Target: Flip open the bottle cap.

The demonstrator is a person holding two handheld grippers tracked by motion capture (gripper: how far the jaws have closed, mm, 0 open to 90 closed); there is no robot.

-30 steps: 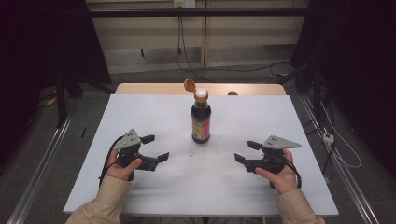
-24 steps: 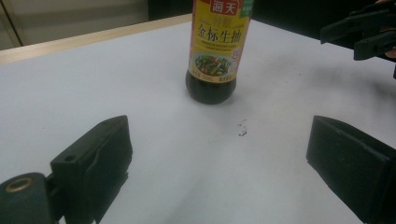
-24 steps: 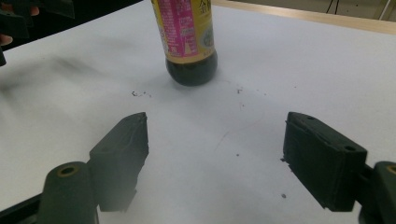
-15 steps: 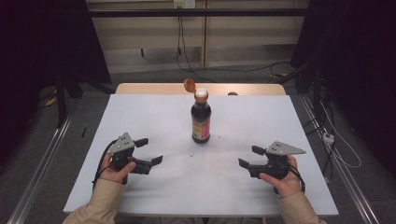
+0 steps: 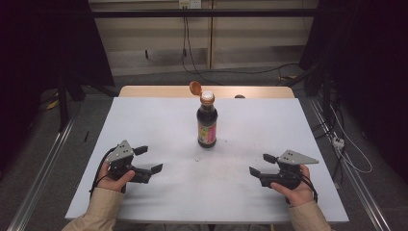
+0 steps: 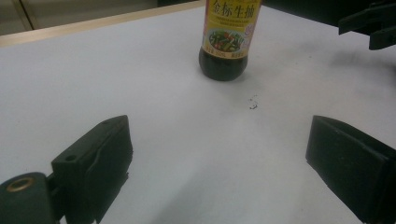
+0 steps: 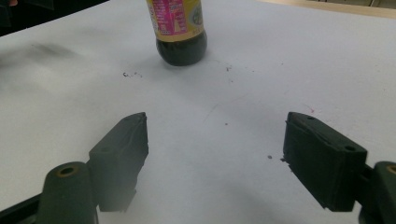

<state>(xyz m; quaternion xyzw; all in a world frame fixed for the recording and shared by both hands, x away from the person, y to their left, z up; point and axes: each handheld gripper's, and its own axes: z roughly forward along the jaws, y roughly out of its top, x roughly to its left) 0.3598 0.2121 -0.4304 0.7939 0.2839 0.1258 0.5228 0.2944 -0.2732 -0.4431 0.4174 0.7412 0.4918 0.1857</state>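
Bottle point(image 5: 207, 124) of dark sauce stood upright at the centre of the high view, its orange flip cap point(image 5: 195, 88) hinged open; closing it looked undone. Left gripper point(image 5: 146, 160) at lower left and right gripper point(image 5: 260, 165) at lower right rested apart from it, jaws spread, empty.

Left gripper view: bottle point(image 6: 225, 39) at top centre, between wide jaws.

Right gripper view: bottle point(image 7: 179, 31) at top, untouched, jaws parted.
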